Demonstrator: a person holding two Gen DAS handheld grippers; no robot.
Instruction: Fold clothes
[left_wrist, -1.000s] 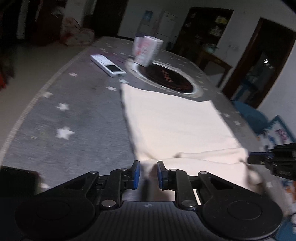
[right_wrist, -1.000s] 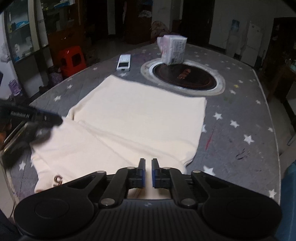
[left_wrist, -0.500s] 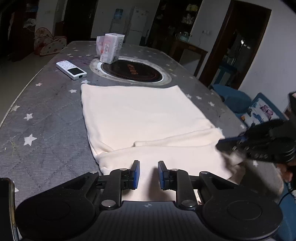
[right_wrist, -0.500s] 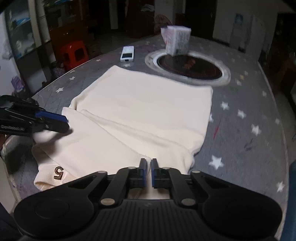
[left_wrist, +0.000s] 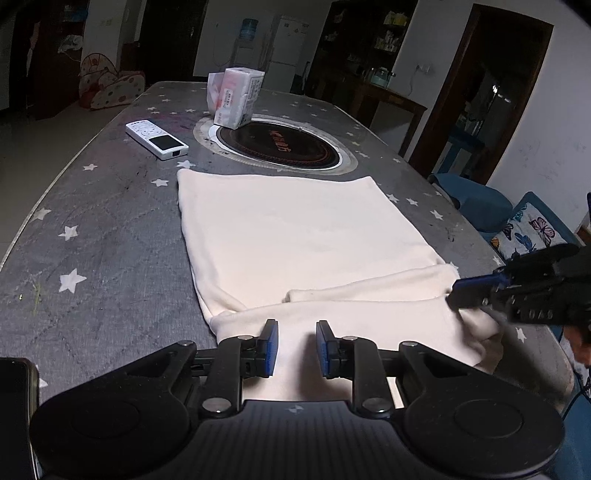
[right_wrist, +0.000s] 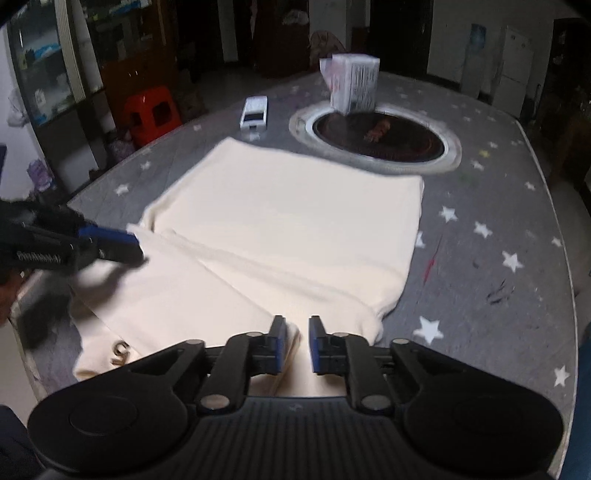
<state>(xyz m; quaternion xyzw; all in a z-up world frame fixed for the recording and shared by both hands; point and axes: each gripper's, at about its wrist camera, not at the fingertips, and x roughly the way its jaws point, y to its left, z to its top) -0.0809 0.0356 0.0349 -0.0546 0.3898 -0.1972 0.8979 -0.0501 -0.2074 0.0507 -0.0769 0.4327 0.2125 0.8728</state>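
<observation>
A cream garment (left_wrist: 295, 236) lies flat on the grey star-patterned table, with its near part folded over in a band (left_wrist: 362, 310). It also shows in the right wrist view (right_wrist: 288, 221), where a small printed mark (right_wrist: 120, 350) sits near its front left corner. My left gripper (left_wrist: 296, 347) is open, its jaws apart over the near edge of the cloth. My right gripper (right_wrist: 297, 343) is open, its jaws a little apart over the garment's near right corner. Each gripper shows in the other's view, the right one (left_wrist: 517, 291) and the left one (right_wrist: 92, 243), both at the fold's ends.
A white remote (left_wrist: 157, 139), a wrapped tissue pack (left_wrist: 236, 98) and a round black cooktop (left_wrist: 279, 146) lie beyond the garment. A dark phone (left_wrist: 16, 406) is at the near left edge. A red stool (right_wrist: 151, 114) stands off the table's left side.
My right gripper's jaws have opened from nearly shut on the cloth. My left gripper has opened a little wider. Both views have drawn back and now show the whole folded garment lying flat.
</observation>
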